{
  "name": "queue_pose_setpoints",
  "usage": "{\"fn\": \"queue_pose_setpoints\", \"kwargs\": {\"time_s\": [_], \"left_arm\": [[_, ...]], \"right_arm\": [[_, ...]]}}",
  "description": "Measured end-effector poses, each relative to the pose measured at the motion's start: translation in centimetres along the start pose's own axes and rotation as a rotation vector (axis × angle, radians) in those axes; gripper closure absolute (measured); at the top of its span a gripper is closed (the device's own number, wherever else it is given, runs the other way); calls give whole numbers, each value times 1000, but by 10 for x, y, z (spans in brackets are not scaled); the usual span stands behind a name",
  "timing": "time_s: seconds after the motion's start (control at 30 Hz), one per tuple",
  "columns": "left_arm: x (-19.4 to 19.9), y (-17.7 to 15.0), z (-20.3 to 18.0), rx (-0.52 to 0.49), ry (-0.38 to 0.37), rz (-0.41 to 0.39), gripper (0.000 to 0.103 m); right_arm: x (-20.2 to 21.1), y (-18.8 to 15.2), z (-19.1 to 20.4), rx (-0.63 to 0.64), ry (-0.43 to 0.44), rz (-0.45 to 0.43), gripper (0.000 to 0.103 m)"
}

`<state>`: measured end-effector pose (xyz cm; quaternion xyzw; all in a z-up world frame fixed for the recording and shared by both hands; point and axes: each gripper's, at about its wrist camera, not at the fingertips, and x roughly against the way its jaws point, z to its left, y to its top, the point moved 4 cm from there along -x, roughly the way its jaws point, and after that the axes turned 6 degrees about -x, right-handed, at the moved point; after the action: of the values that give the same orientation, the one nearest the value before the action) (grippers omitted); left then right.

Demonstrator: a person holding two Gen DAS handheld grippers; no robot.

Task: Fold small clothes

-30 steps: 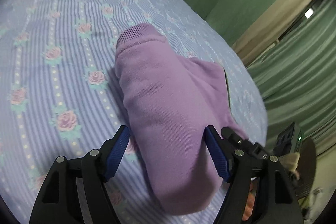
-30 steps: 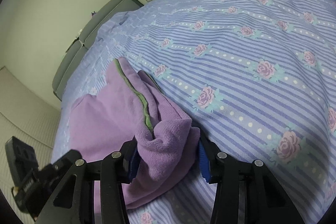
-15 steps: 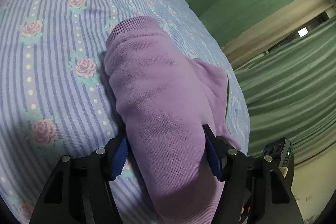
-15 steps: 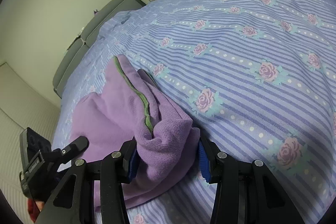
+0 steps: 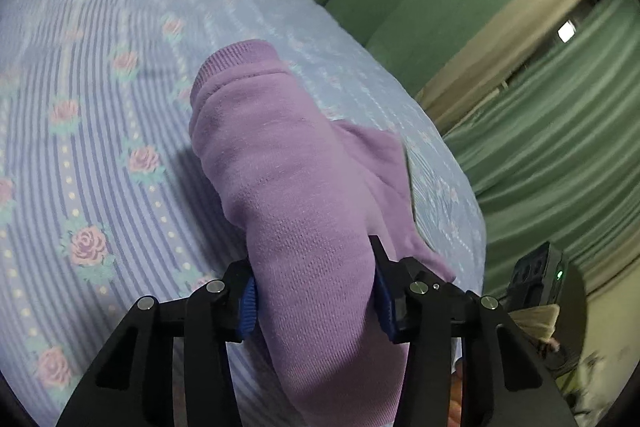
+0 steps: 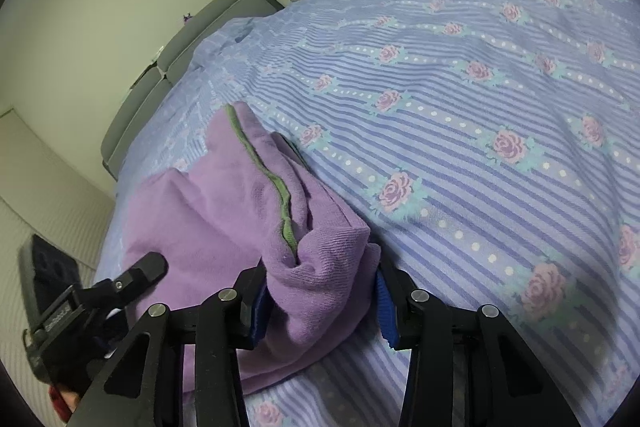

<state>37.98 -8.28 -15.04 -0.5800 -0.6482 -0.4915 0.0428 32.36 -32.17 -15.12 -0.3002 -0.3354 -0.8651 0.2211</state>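
Left gripper (image 5: 314,291) is closing its blue pads on a rolled sleeve-like part of the purple garment (image 5: 288,187), and the knit is already bulging between them, so this side looks gripped. That tube of cloth is running straight away from the gripper along its pointing line, ending in a ribbed cuff (image 5: 236,61) further up the bed (image 5: 80,131). Both tools are tilting downward toward the flowered, striped bedspread.

Moving rightward, the garment (image 6: 208,211) is lying near the bed's near edge, bunched between the two tools, with a green-trimmed seam (image 6: 276,183) running away across its top.

Right gripper (image 6: 320,301) is pinching a thick wad of the same garment at a narrow-to-middling width, jaws closing slightly, cloth pressing on both pads. The left tool's fingertip (image 6: 150,265) is showing at the lower left of the right wrist view, close by. Each hand appears equally near its own end, so the coming fold likely depends on carrying one held end along that long axis.
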Motion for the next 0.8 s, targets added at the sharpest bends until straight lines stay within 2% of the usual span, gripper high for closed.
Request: {"fn": "queue_pose_setpoints", "kwargs": {"time_s": [0.13,0.4,0.6,0.8], "left_arm": [[12,0,-19,-62,44,-2,57],[59,-12,-42,-96,75,-38,57],[115,-24,-50,-93,105,-112,57],[188,-38,-54,-121,194,-196,56]], "right_arm": [[15,-3,11,59,-25,-23,62],[57,-18,33,147,-17,-47,62],[93,-36,57,187,59,-51,62],[124,-65,102,264,150,-52,62]]}}
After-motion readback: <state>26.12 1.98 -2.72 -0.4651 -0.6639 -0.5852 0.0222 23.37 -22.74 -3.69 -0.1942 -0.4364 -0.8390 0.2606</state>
